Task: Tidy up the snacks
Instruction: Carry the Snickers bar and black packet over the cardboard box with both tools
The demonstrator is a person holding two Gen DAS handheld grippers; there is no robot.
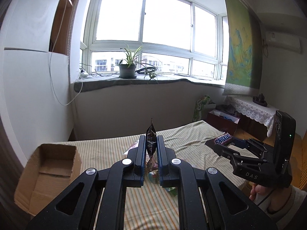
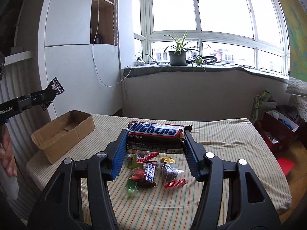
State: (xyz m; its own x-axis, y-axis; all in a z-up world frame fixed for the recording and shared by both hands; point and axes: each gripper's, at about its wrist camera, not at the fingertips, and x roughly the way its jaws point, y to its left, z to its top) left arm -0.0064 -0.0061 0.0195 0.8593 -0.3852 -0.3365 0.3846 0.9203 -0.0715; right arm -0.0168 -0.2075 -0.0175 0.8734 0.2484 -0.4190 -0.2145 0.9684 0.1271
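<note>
Above striped cloth, left gripper pinching crinkly dark wrapper, right gripper clamping glossy Snickers bar.

"SNICKERS" on bar wrapper, "DAS" on right tongs

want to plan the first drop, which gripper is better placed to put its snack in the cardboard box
Left, probably. The cardboard box lies on the left gripper's side, and it holds a small dark packet. The right gripper, holding the Snickers pack, would have to cross the table.
</note>
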